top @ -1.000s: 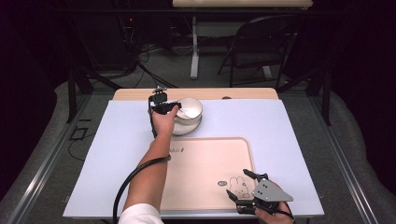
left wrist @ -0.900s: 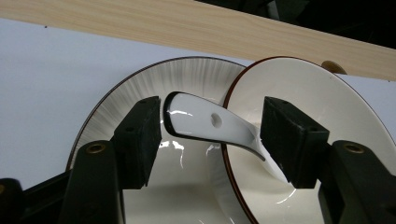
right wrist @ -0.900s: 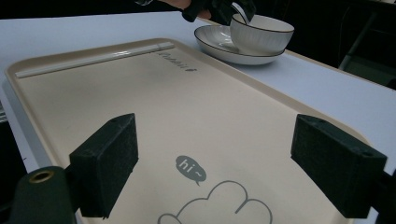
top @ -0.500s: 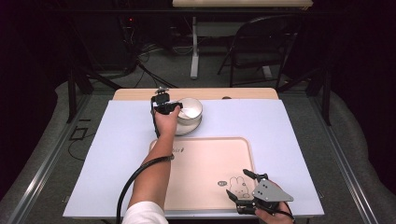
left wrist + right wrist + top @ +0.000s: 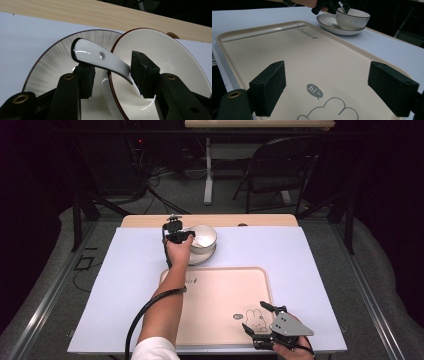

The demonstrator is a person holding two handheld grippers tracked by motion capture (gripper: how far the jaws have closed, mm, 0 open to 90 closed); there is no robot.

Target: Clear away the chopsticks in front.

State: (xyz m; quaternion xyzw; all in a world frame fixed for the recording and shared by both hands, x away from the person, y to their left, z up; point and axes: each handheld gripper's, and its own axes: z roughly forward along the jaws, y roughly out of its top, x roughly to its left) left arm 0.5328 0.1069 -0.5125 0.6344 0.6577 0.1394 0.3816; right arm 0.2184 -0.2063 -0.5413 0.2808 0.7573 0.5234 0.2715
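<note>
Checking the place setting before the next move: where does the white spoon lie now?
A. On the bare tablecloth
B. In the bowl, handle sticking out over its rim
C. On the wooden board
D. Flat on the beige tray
B: the spoon sits in the bowl, handle over its rim above the saucer.

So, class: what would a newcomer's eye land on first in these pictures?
Probably the white spoon lying across the bowl rim at the table's far edge, with the left gripper just closing around its handle, pads not yet pressing. Next, the beige tray with a rabbit drawing, where the right gripper hovers open.
</note>
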